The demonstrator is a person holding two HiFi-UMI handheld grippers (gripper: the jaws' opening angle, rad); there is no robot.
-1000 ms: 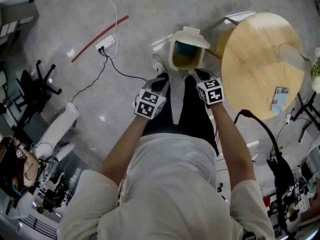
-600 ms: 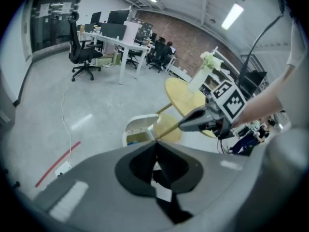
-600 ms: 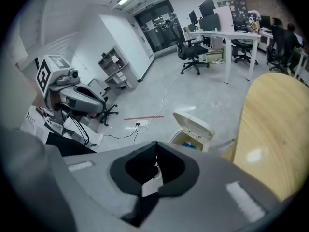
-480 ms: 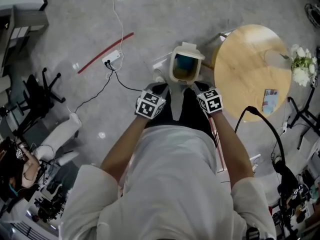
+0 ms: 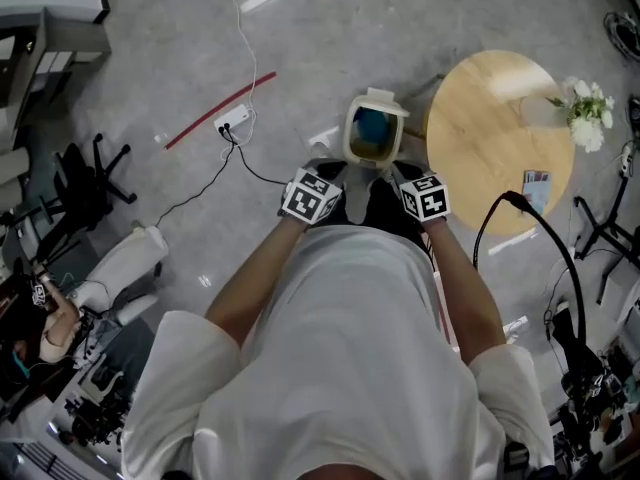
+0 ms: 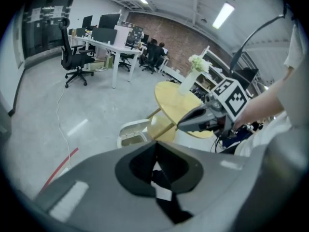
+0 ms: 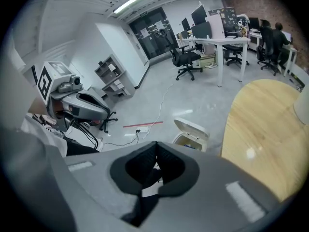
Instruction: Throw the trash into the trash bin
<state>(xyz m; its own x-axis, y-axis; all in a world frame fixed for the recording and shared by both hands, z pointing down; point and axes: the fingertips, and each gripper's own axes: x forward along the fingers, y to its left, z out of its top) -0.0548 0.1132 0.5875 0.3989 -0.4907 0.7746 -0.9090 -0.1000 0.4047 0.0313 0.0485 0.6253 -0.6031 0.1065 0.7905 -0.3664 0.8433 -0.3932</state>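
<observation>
The white trash bin point(image 5: 374, 128) stands on the floor with its lid flipped open, and something blue lies inside it. It also shows in the left gripper view point(image 6: 131, 132) and the right gripper view point(image 7: 191, 132). My left gripper point(image 5: 334, 172) and right gripper point(image 5: 401, 173) hang side by side just short of the bin, above the person's dark trousers. Both point steeply down. The left gripper's point(image 6: 154, 145) jaws are shut with nothing between them. The right gripper's point(image 7: 155, 147) jaws are shut and empty too. Each gripper sees the other: the right gripper point(image 6: 194, 122), the left gripper point(image 7: 82, 105).
A round wooden table point(image 5: 498, 138) stands right of the bin, with a vase of white flowers point(image 5: 586, 110) and a small card point(image 5: 537, 188) on it. A power strip point(image 5: 232, 122) with cables and a red strip point(image 5: 220, 110) lie on the floor at left. Office chairs and desks stand farther off.
Both grippers have risen and stayed shut. The head view has lifted, so the bin and table look smaller and farther below.
</observation>
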